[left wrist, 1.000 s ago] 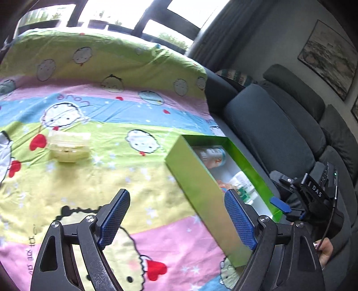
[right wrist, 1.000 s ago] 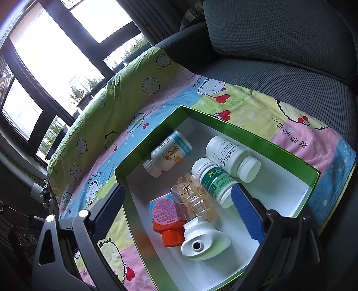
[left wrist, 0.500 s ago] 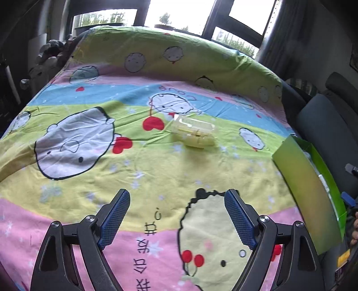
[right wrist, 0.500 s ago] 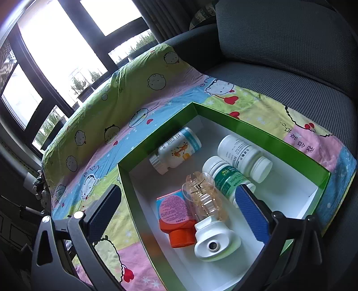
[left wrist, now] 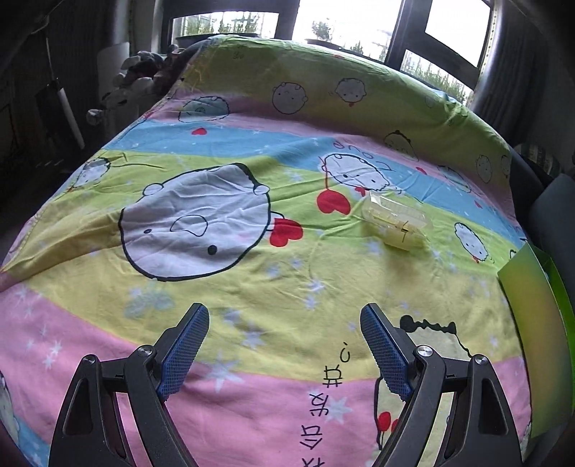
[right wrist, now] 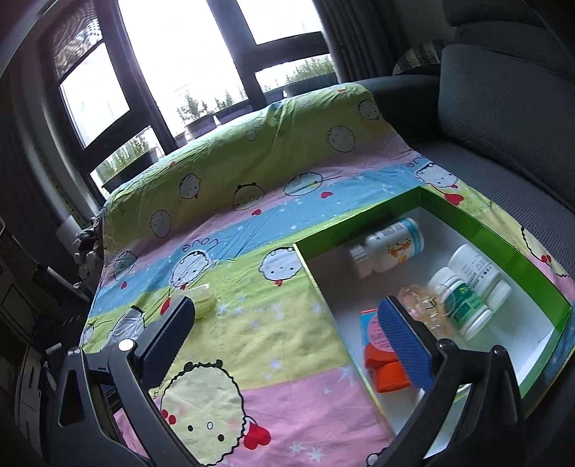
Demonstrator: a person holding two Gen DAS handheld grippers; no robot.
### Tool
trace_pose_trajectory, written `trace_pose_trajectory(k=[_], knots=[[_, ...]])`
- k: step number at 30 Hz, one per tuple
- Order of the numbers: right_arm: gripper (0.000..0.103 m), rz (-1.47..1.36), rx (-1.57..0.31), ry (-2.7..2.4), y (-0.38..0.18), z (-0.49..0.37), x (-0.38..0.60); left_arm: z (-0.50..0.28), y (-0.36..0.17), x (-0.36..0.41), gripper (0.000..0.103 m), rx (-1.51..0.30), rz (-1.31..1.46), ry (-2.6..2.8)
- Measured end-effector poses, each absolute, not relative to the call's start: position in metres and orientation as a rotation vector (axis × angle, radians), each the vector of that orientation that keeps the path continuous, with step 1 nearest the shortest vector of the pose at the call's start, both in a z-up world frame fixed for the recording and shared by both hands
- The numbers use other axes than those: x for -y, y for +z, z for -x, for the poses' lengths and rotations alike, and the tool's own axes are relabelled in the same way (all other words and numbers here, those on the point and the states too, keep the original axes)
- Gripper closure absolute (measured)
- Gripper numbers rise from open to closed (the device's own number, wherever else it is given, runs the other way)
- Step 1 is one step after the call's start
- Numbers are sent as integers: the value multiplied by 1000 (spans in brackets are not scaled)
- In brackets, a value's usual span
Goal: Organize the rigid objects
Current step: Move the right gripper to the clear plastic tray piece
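Note:
A clear yellowish plastic box [left wrist: 394, 224] lies on the cartoon bedsheet [left wrist: 251, 280], ahead and to the right of my open, empty left gripper [left wrist: 284, 345]. It also shows in the right wrist view [right wrist: 205, 298], partly behind my left finger. The green box [right wrist: 503, 248] with a white inside holds several medicine bottles [right wrist: 391, 249], a clear amber bottle [right wrist: 427, 309] and an orange-and-pink item [right wrist: 381, 355]. My right gripper [right wrist: 287, 341] is open and empty, above the box's left wall. The green box's edge shows in the left wrist view [left wrist: 535, 323].
A dark grey sofa [right wrist: 503, 107] lies behind and right of the green box. Windows [left wrist: 359, 21] are beyond the sheet's far edge. Stuffed toys [left wrist: 143, 72] and dark furniture sit at the far left.
My left gripper has swung left, away from the green box, and now faces the clear plastic box. My right gripper has swung left, bringing the sheet into view.

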State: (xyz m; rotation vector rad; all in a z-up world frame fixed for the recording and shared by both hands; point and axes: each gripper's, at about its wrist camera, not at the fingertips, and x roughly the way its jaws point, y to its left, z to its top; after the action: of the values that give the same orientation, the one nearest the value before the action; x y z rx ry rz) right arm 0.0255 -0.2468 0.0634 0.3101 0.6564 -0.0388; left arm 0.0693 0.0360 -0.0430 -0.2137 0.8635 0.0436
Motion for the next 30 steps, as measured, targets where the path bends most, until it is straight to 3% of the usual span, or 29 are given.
trace_pose_trajectory(k=[14, 30], knots=[[1, -147, -1003, 186, 1, -167, 125, -73, -42, -77, 16, -889, 336, 127], [3, -71, -1169, 89, -65, -250, 92, -73, -40, -91, 16, -910, 409, 122]])
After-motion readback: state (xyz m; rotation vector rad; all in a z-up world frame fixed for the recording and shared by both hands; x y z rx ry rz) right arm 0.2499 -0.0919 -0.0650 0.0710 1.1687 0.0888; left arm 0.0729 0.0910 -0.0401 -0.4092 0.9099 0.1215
